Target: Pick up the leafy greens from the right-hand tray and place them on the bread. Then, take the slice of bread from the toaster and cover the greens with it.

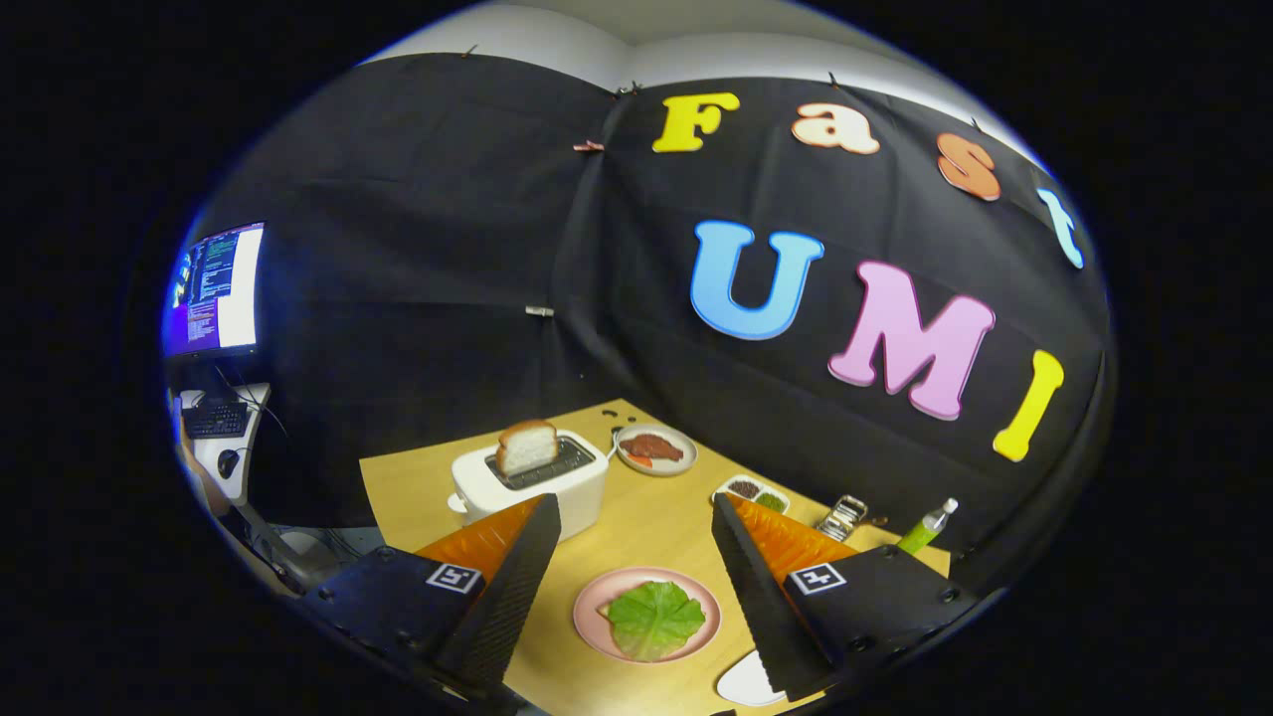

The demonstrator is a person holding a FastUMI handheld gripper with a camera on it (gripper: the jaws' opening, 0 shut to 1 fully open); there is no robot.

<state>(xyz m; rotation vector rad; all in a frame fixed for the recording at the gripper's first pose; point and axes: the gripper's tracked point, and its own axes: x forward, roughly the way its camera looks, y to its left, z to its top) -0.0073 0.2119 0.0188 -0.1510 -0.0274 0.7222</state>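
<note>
With the leafy greens (655, 619) already lying on the pink plate (595, 605) between our wide-open, empty gripper (636, 517), we should reach for the bread slice (526, 446) standing in the toaster (532, 487) beyond, pinching its flat faces gently.

Location: lab recording booth. Indicators: black cloth wall (418, 249), lit computer monitor (214, 288), light wooden bench (646, 522) with white toaster (527, 487).
</note>
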